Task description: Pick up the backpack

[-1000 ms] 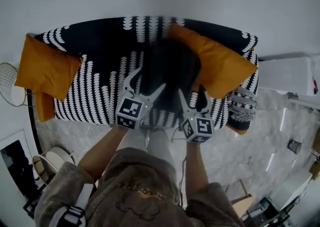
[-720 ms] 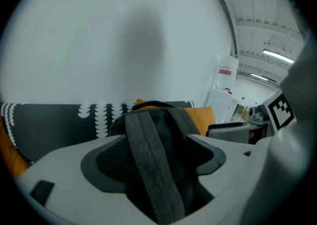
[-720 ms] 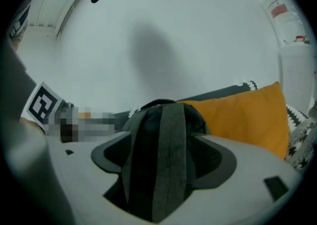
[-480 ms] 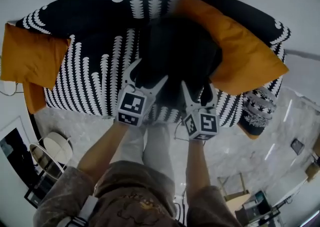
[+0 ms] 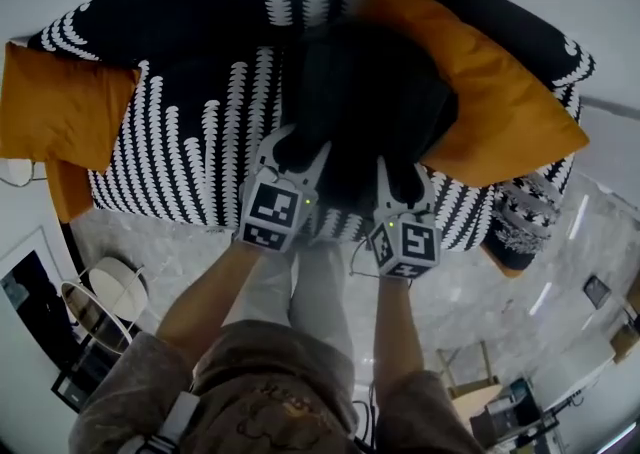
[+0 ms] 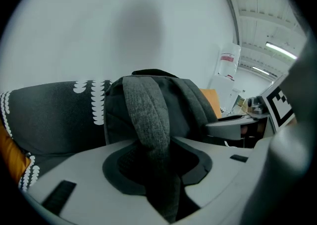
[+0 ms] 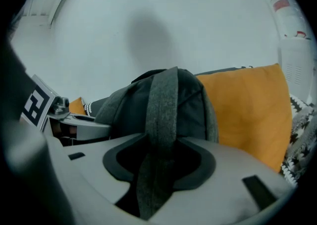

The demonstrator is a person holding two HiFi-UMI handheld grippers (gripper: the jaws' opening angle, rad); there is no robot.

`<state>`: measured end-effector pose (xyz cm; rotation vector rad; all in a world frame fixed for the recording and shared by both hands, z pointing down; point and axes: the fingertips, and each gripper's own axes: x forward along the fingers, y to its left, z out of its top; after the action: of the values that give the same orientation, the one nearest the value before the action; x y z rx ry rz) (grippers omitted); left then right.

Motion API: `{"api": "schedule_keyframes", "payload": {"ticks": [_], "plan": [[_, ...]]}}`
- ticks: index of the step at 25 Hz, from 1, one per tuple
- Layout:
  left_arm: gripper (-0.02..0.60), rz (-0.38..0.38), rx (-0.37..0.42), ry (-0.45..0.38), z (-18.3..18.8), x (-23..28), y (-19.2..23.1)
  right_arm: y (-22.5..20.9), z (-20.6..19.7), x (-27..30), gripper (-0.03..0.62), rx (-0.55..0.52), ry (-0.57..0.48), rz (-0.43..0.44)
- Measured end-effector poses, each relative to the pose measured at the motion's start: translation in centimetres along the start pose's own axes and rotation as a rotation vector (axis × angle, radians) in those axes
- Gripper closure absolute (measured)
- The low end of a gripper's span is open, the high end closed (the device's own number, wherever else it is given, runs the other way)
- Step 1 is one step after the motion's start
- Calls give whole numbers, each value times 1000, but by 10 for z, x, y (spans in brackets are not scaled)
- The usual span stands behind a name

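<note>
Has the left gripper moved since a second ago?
Yes. Left gripper has sunk toward the sofa seat; its tongs have just been closing on the backpack strap.

No text, number or brand can be read.

- **Left marker cube** (image 5: 272, 214), behind the jaws of the left gripper (image 5: 303, 147), and **right marker cube** (image 5: 407, 247), behind the jaws of the right gripper (image 5: 402, 174): black-and-white square code patterns, no letters.
- **White unit** (image 6: 225, 70), beyond and to the right of the left gripper's jaws: red label (image 6: 227, 58), too small to read.
- **Garment print** (image 5: 275, 404), behind both tools: illegible.
</note>
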<state>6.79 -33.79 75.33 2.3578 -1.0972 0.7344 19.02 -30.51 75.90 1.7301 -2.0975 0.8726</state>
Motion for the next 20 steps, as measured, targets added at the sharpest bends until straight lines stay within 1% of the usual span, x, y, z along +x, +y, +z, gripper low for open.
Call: {"api": "schedule_keyframes", "payload": {"ticks": [2,3,4,6,8,11,15,20], "plan": [[515,-22,14,-1,6,-6,-4,6,2,-5,509,5,12,22],[542,-36,30,-4,11,-9,-8,11,4,-9,538,6,14,38],[548,-48,47,-6,15,-13,-12,17,6,-13,554,5,14,54],[549,-60,65,-12,25,-22,-17,27,16,-22,563,-1,2,82],[551,-64,68,-34,41,-34,-18,35,33,-33,566,-7,-32,103],[551,-75,79,-81,72,-57,-23,47,66,-56,566,-15,-90,127],[552,-96,99,-124,113,-92,-33,60,113,-92,566,-34,-165,143],[552,-110,116,-178,153,-141,-48,78,166,-141,568,-69,-261,174]]}}
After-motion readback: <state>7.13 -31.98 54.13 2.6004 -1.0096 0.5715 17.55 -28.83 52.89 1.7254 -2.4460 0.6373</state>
